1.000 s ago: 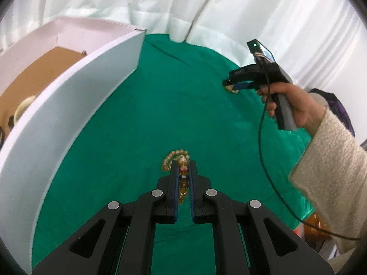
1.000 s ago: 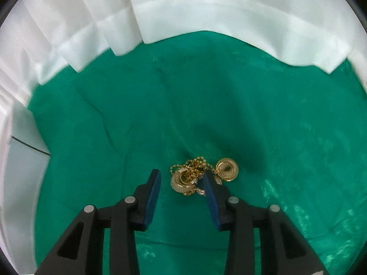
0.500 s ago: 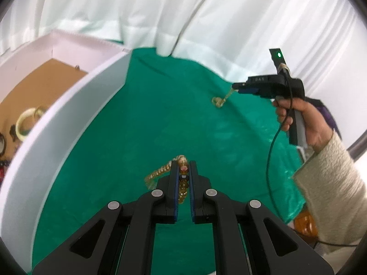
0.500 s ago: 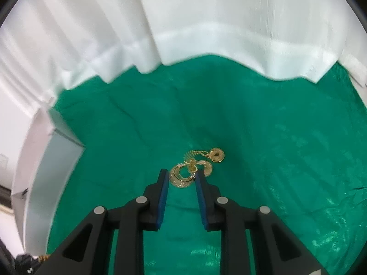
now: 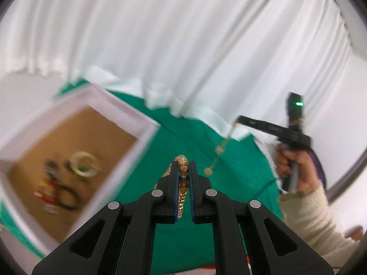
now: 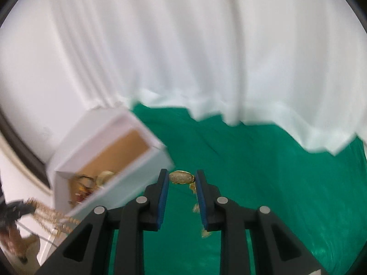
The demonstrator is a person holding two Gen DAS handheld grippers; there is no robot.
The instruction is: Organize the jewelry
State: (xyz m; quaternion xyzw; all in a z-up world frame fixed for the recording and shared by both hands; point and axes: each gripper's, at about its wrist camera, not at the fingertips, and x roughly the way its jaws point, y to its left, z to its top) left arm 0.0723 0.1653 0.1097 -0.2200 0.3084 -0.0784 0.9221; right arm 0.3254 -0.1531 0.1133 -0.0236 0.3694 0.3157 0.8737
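Note:
My left gripper [image 5: 183, 167] is shut on a gold beaded bracelet [image 5: 182, 184] and holds it in the air, right of the white box [image 5: 142, 129]. My right gripper [image 6: 182, 177] is shut on a gold ring-and-chain necklace [image 6: 181, 177], whose chain hangs below the fingers. In the left wrist view the right gripper [image 5: 239, 119] is raised at the right with the necklace [image 5: 218, 151] dangling from it. The box shows at the left in the right wrist view [image 6: 110, 123]. The left gripper [image 6: 13, 208] with the bracelet [image 6: 52, 217] shows at the lower left edge.
The box has a brown floor [image 5: 71, 142] holding a pale bangle [image 5: 84, 163] and several dark and red pieces [image 5: 55, 192]. A green cloth [image 6: 263, 171] covers the table. White curtains [image 5: 183, 45] hang behind.
Both grippers have risen off the cloth with their jewelry. The left one has swung toward the box, whose inside now shows. The right one has closed on the necklace and lifted it.

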